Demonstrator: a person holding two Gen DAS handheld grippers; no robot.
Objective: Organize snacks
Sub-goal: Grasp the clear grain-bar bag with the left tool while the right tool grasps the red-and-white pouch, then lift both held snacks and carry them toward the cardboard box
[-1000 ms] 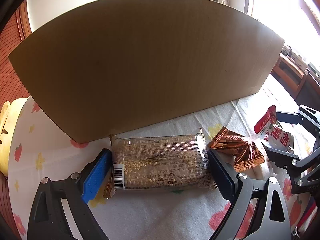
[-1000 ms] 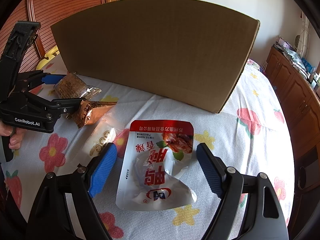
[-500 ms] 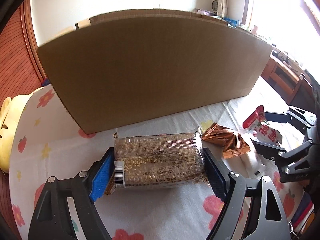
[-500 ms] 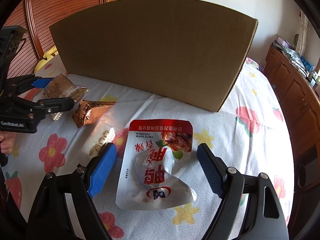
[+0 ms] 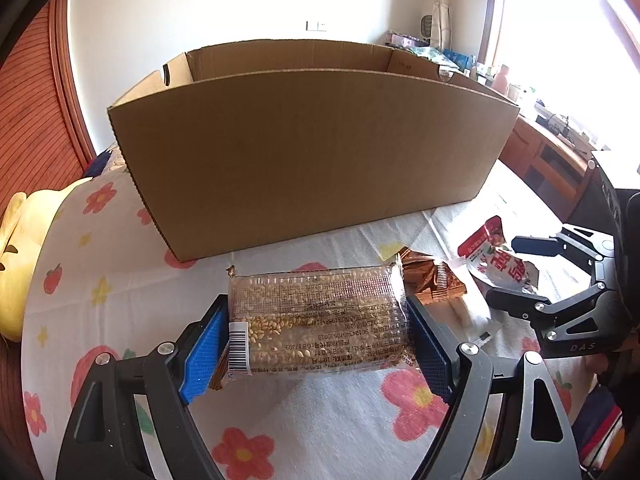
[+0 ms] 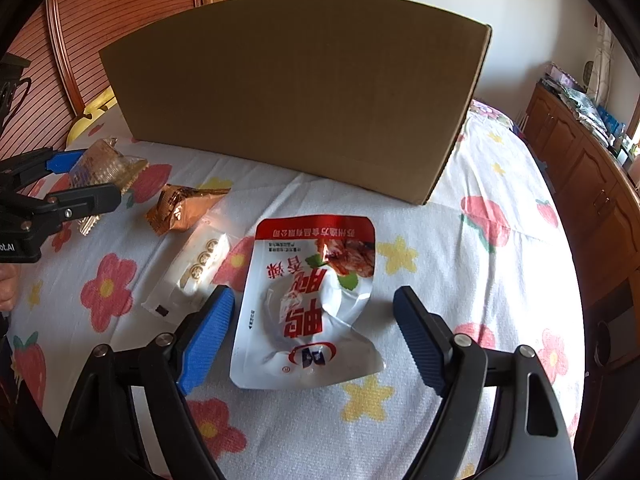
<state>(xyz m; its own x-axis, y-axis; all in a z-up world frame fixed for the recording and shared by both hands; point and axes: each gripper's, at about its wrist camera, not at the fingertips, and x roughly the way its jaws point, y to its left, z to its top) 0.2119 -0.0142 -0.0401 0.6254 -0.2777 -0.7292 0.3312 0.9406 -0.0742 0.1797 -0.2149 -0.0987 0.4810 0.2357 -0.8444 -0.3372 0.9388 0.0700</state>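
One "GB 17399" grain-bar wrapper (image 5: pixel 320 320)

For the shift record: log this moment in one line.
left gripper: shut on clear puffed-grain bar packet | right gripper: open, straddling white-and-red foil pouch | brown cardboard box: open-topped, behind

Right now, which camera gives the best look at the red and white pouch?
The right wrist view: the red and white pouch lies flat and whole between that gripper's open jaws, print readable. The left wrist view catches only part of it at the far right edge, seen obliquely.
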